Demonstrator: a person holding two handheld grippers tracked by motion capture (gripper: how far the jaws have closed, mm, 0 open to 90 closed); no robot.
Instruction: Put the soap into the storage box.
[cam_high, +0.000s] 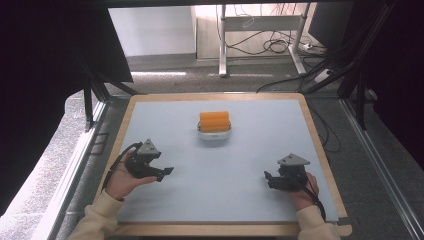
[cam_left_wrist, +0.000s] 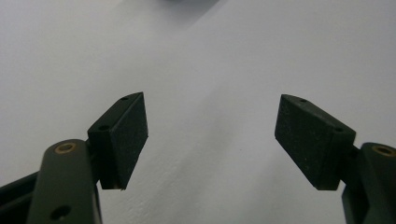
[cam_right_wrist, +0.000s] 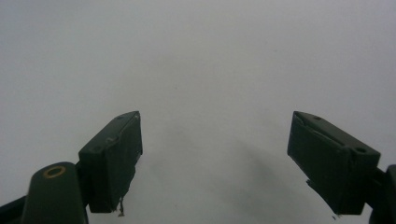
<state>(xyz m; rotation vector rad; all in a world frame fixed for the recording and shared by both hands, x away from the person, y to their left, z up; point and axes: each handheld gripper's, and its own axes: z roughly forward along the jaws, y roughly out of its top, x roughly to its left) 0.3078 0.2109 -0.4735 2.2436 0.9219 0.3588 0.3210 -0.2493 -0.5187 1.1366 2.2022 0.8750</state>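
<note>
A small white dish (cam_high: 214, 135) holding orange cylinders (cam_high: 214, 121) stacked side by side stands near the middle of the pale blue table mat (cam_high: 240, 165), toward the far side. My left gripper (cam_high: 165, 173) rests low at the front left, jaws pointing right, open with nothing between them. In the left gripper view the left gripper (cam_left_wrist: 211, 135) has its pads wide apart over bare mat. My right gripper (cam_high: 268, 179) sits at the front right, jaws pointing left. The right gripper (cam_right_wrist: 215, 154) also stands open and empty in its own view.
The mat lies on a wooden board (cam_high: 320, 145) with a raised rim. Beyond it are grey floor, a desk frame (cam_high: 222, 40) and cables (cam_high: 277, 45). Dark curtains and frame posts (cam_high: 90, 100) flank both sides.
</note>
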